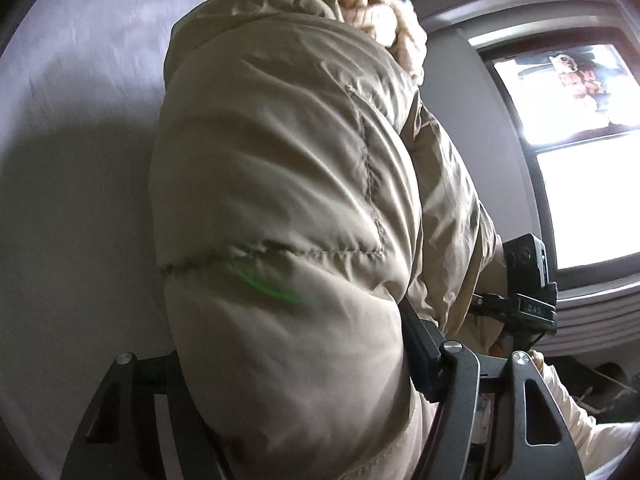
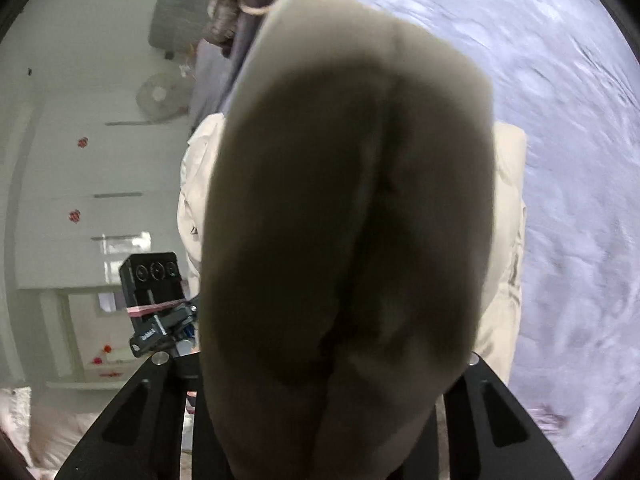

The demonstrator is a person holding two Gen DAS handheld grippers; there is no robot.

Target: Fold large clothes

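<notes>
- Over the lavender bedspread (image 1: 80, 92), a puffy beige jacket (image 1: 280, 184) filled both wrist views, its quilted panels and stitched seams bulging out from between the fingers of each tool.
- The left gripper (image 1: 288, 364) had the jacket's padded bulk wedged between its fingers; the fabric swelled past the right finger and hid the left one's inner face, so it looked clamped on a thick fold, though the pads themselves were covered.
- The right gripper (image 2: 332, 364) likewise had a dark, shadowed roll of the jacket (image 2: 352, 208) between its fingers, close enough to the lens to blur; it read as pinched on the cloth, the wide stance probably owing to the padding's thickness.
- Each tool showed in the other's view just beside the garment: the right one (image 1: 524, 280) near the window (image 1: 592, 200), the left one (image 2: 156, 300) before white cupboards (image 2: 80, 200). They seemed to grip one edge side by side, likely to carry it over evenly.
- A fur-trimmed hood (image 1: 384, 12) lay at the far end, so the near edge was probably the hem or a side.
- My judgement: a fold was under way, not finished, and bulky filling could slip from the grip.
</notes>
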